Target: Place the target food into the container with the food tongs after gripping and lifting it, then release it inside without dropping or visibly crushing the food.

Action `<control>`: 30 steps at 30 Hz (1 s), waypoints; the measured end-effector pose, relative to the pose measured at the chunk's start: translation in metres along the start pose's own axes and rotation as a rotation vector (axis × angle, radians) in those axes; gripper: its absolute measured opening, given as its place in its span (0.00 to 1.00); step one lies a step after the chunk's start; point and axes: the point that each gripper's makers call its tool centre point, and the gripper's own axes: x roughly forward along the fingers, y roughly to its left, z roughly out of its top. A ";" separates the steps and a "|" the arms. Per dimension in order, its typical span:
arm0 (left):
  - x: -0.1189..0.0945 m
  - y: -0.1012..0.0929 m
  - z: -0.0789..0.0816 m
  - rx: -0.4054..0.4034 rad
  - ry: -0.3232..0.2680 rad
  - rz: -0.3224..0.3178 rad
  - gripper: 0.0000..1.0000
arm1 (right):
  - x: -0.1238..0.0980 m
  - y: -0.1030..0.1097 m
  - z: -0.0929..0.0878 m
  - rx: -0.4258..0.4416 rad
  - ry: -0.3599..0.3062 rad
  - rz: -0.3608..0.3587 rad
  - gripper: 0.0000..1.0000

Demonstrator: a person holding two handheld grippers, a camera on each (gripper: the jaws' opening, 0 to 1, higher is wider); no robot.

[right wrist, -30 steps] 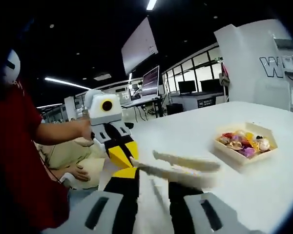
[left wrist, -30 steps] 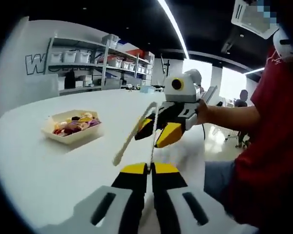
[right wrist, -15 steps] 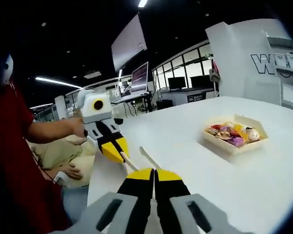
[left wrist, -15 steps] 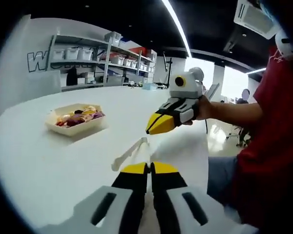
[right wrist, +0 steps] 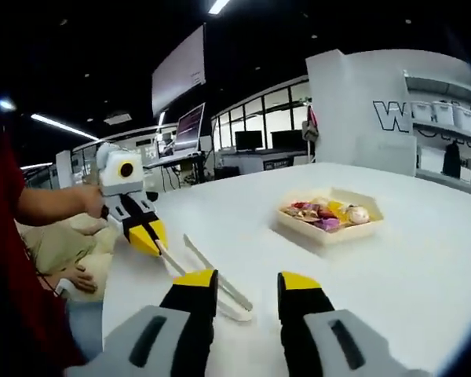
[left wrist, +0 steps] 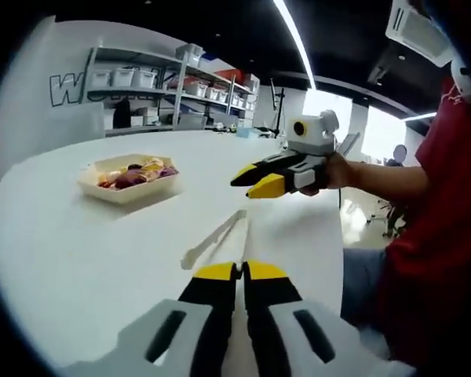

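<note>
Since a moment ago the right gripper (right wrist: 246, 284) has let its fingers (right wrist: 191, 284) spread apart, where before they were pressed together, and the food tongs (right wrist: 206, 271) now lie flat on the white counter (right wrist: 424, 267) just ahead of them, the two pale arms running away from the fingertips toward the left gripper (right wrist: 145, 236). Seen from the left gripper view, the left gripper (left wrist: 241, 272) has its fingers (left wrist: 214, 273) closed together with nothing between them, and the tongs (left wrist: 214, 239) rest on the counter (left wrist: 78, 259) just beyond the fingertips, slanting up and to the right. The right gripper (left wrist: 255, 181) hangs above the counter further ahead and to the right of these fingers, held in a person's hand (left wrist: 341, 169), its yellow tips parted and clear of the tongs. A shallow cream container (left wrist: 128, 179) of mixed food pieces sits on the counter well ahead and to the left of the left fingers; in the right gripper view the same container (right wrist: 330, 220) lies ahead and to the right of the right fingers, well apart from the tongs.
</note>
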 end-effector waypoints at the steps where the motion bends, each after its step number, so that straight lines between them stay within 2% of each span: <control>1: 0.000 0.001 -0.001 -0.002 0.002 0.002 0.02 | 0.000 0.000 -0.001 -0.002 -0.004 0.006 0.35; 4: 0.000 0.002 -0.005 -0.005 0.012 0.017 0.02 | 0.001 0.006 -0.006 -0.020 0.006 0.018 0.33; 11: 0.000 0.005 -0.011 -0.007 0.026 0.032 0.03 | 0.010 0.007 -0.023 -0.018 0.059 0.034 0.35; 16: -0.003 0.009 -0.013 -0.017 0.032 0.043 0.03 | 0.015 0.009 -0.031 -0.036 0.089 0.046 0.28; 18: -0.002 0.009 -0.013 -0.016 0.034 0.044 0.03 | 0.016 0.007 -0.038 -0.032 0.112 0.042 0.21; 19: -0.002 0.010 -0.014 -0.016 0.035 0.044 0.03 | 0.017 0.005 -0.037 -0.023 0.101 0.032 0.18; 22: -0.002 0.013 -0.015 -0.012 0.041 0.055 0.03 | 0.019 0.008 -0.036 -0.056 0.098 0.051 0.16; 24: -0.001 0.013 -0.016 -0.009 0.053 0.058 0.03 | 0.016 0.007 -0.037 -0.136 0.111 0.053 0.14; 30: 0.000 0.016 -0.015 0.004 0.051 0.071 0.04 | 0.008 0.010 -0.037 -0.072 0.109 0.045 0.12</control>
